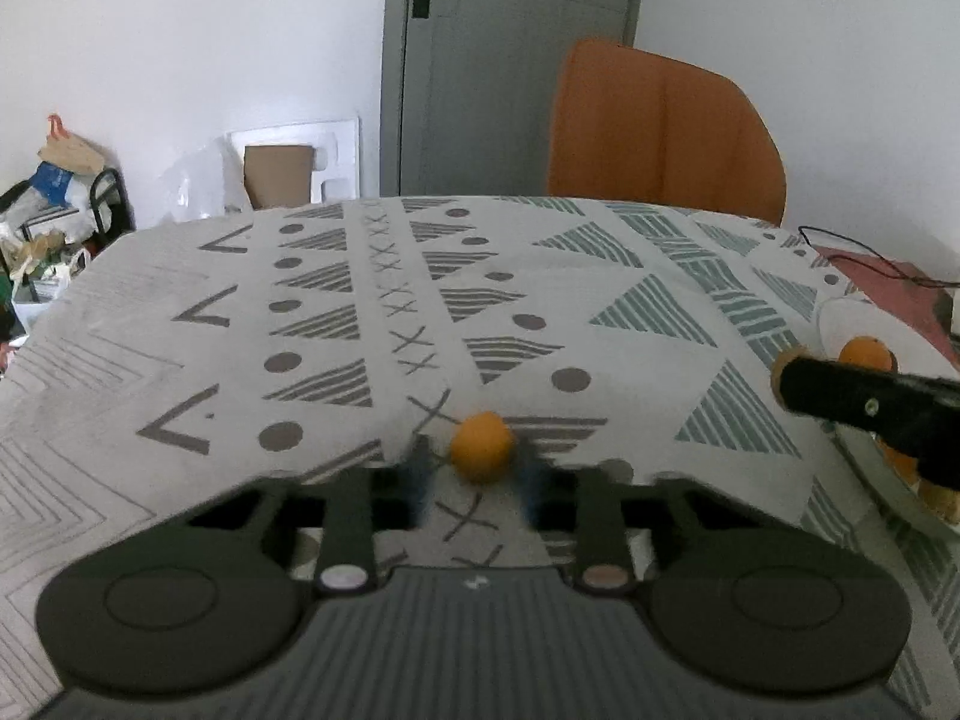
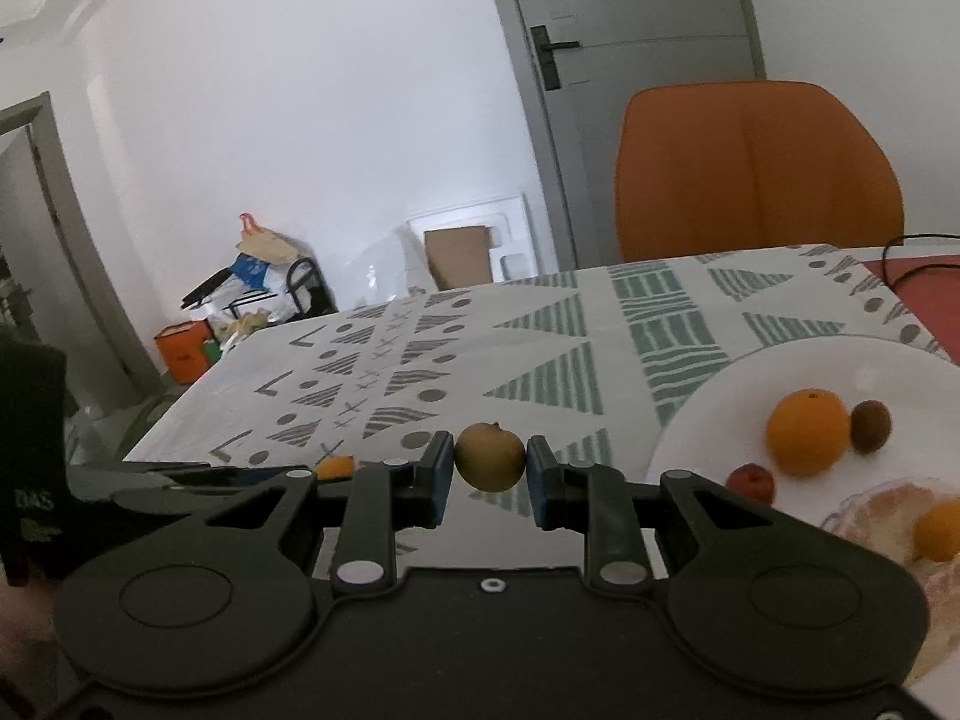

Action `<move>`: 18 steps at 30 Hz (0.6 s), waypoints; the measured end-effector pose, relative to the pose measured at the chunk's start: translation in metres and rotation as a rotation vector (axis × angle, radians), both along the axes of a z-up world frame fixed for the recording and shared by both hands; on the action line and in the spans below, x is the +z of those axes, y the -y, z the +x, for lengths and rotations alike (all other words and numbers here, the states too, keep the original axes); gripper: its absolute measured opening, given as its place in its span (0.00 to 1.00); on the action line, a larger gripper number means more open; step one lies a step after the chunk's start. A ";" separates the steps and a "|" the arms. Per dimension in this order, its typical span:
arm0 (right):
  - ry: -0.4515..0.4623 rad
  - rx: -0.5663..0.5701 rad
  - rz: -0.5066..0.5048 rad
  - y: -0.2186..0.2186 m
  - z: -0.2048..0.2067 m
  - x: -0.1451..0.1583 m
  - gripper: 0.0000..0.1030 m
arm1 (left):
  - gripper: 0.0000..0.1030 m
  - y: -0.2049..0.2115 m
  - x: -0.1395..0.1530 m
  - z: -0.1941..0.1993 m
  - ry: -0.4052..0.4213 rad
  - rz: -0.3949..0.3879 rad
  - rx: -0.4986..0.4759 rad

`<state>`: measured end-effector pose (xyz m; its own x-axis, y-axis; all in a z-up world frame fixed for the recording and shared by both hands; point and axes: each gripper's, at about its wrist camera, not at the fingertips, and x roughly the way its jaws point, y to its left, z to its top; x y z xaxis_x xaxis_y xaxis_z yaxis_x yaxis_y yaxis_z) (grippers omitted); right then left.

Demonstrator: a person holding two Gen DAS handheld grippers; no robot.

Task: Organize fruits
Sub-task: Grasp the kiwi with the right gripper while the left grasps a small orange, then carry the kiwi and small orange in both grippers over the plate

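My left gripper (image 1: 478, 471) is open, its blurred fingers either side of a small orange fruit (image 1: 482, 447) that lies on the patterned tablecloth (image 1: 336, 324); whether they touch it is unclear. My right gripper (image 2: 489, 471) is shut on a brownish-yellow round fruit (image 2: 489, 457), held above the table left of a white plate (image 2: 708, 402). On the plate lie a large orange (image 2: 807, 432), a brown kiwi-like fruit (image 2: 871, 426) and a small red fruit (image 2: 750, 483). The right gripper also shows in the left wrist view (image 1: 852, 402) at the right, over the plate (image 1: 840, 312).
A clear dish (image 2: 888, 516) with a small orange fruit (image 2: 939, 531) stands at the front right. An orange chair (image 1: 660, 126) stands behind the table. A black cable (image 1: 864, 258) lies at the far right on a red cloth. Clutter and cardboard lie by the wall at left.
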<state>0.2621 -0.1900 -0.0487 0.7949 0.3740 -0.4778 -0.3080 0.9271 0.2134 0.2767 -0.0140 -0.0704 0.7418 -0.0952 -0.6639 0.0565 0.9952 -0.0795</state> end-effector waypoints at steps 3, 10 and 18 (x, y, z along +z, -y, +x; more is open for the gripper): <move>-0.003 -0.011 0.001 0.002 0.001 -0.001 0.24 | 0.19 -0.001 0.003 -0.005 0.005 -0.015 -0.003; 0.016 0.005 0.010 -0.002 -0.007 0.005 0.24 | 0.19 -0.003 0.021 -0.023 0.065 -0.029 -0.007; 0.057 -0.025 0.047 0.015 -0.030 0.017 0.24 | 0.19 -0.001 0.040 -0.039 0.110 -0.048 -0.016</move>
